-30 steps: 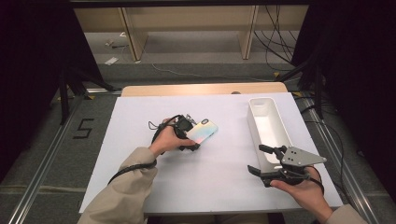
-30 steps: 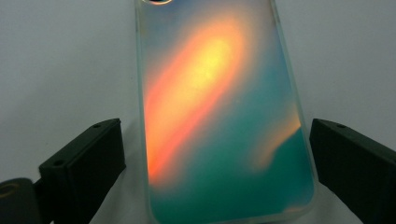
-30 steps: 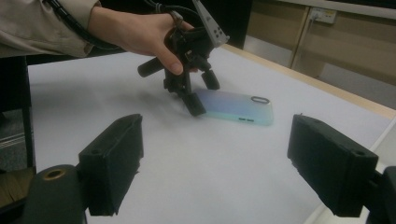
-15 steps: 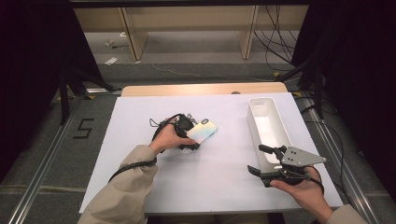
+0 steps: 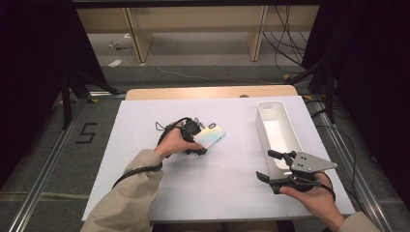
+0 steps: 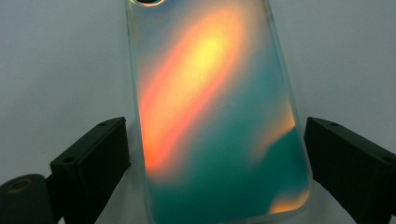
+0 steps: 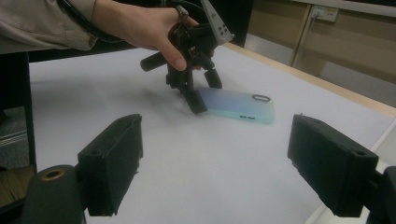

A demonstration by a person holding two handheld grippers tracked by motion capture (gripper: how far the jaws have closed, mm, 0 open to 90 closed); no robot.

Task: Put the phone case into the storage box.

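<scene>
From the high view, one phone case [image 5: 210, 137] lay flat on the white counter [image 5: 222, 183], left of centre, its back shimmering pale with a blue-green and warm tint. The left tongs [image 5: 196, 140] sat over its near end, held by the left hand [image 5: 173, 143]. One white tray [image 5: 276, 133], long and narrow, stood well apart at the right, and just beside its near end the right tongs [image 5: 271, 165] rested in the right hand [image 5: 314, 199], jaws spread with nothing between them. In the left gripper view, the phone case [image 6: 215, 112] showed a translucent frosted rim and an iridescent back, orange-yellow streaking into teal, with a camera cut-out at its far end; the two black jaws flanked its near end with a gap on each side, though whether any pad brushed the rim was hard to tell. In the right gripper view, the phone case [image 7: 238, 106] lay flat on the counter [image 7: 187, 158], pale blue-green, with the left tongs [image 7: 198, 95] standing down over one end, and the right tongs' own jaws stood wide apart and empty.
</scene>
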